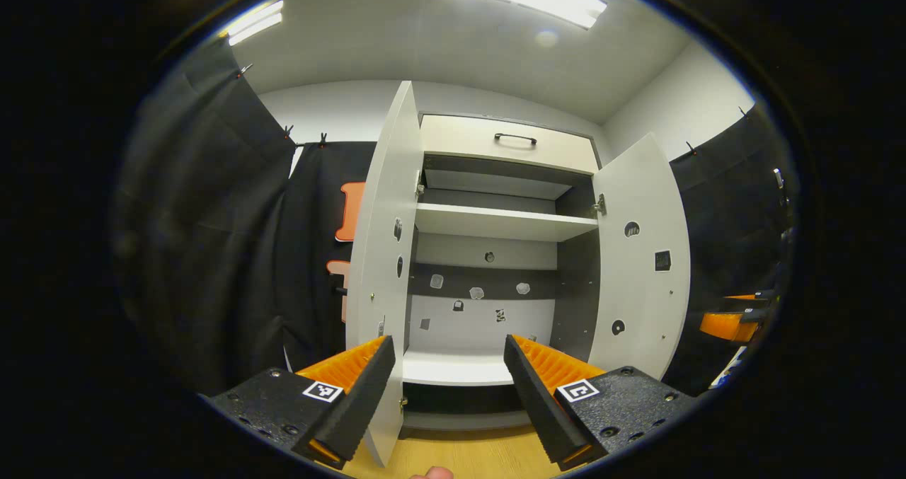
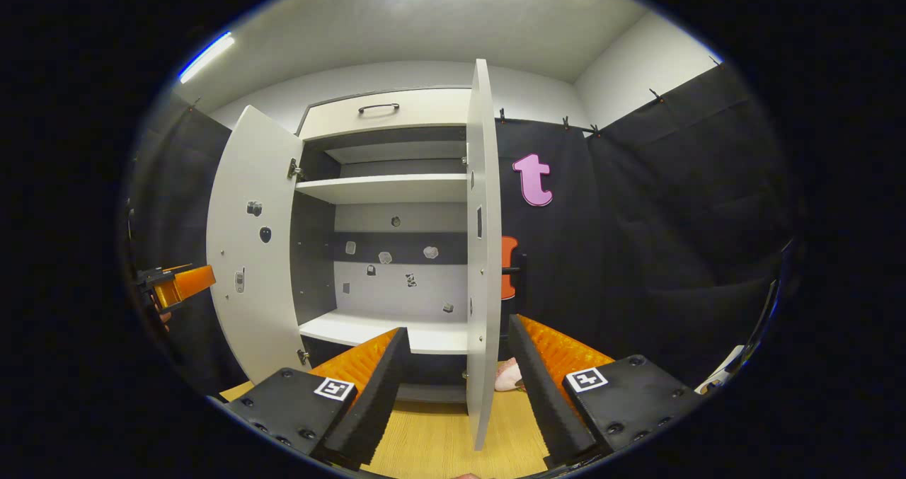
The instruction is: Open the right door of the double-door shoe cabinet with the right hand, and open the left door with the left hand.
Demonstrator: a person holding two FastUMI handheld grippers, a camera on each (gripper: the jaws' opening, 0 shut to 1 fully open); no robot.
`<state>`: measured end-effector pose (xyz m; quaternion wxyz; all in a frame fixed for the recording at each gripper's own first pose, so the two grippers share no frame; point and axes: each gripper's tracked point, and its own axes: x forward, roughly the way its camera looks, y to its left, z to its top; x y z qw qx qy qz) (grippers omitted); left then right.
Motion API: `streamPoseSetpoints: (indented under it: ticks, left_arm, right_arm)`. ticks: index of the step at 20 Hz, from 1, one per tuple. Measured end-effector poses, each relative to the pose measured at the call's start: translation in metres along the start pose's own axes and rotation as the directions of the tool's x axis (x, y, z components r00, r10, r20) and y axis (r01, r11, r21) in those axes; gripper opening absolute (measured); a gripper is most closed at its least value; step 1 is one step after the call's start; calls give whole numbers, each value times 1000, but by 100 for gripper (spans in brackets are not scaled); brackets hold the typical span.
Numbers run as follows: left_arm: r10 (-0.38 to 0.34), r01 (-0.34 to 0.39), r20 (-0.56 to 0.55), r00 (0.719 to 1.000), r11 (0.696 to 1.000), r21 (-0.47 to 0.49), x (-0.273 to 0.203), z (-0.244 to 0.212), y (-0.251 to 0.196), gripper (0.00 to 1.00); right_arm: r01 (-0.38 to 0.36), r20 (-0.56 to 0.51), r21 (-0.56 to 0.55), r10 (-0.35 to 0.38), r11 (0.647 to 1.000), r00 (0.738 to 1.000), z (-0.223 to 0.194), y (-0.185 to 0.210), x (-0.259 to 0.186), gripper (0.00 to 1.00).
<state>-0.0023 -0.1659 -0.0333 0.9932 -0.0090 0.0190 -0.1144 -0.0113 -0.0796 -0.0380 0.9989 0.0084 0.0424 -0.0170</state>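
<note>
Already both doors of the shoe cabinet (image 1: 495, 252) are seen swung wide, so the opening step is judged done or nearly so. In the left gripper view the left door (image 1: 386, 252) is seen almost edge-on, just beyond and between the spread fingers of the left gripper (image 1: 449, 394), which is held open and grips nothing. In the right gripper view the right door (image 2: 481, 252) likewise stands edge-on between the parted fingers of the right gripper (image 2: 456, 390), and nothing is clamped; whether either finger touches the door edge cannot be told. The bare shelves (image 2: 382, 189) and the drawer (image 1: 509, 143) above them are exposed. No further pull seems called for; the next move is judged to be a straight retreat of both tools, without the door edges being knocked.
</note>
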Motion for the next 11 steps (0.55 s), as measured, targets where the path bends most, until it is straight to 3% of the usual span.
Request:
streamPoseSetpoints:
  ticks: [11]
  left_arm:
    - [-6,6,10,1000,1000,2,5,7,-1,94]
  right_arm:
    - [0,30,-6,0,1000,1000,6,-1,4,93]
